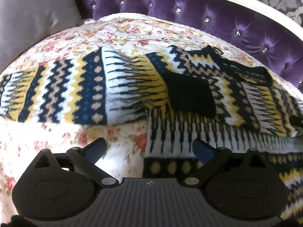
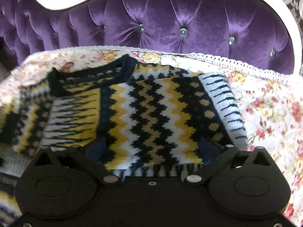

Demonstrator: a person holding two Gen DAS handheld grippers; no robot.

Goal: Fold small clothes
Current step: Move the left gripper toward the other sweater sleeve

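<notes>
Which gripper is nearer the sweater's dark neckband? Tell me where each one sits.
Right. The right gripper hangs open over the sweater's body, with the neckband just ahead. The left gripper, also open, sits at the sweater's edge, the neckband far off to its right.

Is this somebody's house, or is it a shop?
Most likely a house, perhaps a living room. A patterned sweater lies spread on a floral quilted cover over a purple tufted sofa with a white carved frame. Nothing shop-like shows.
</notes>
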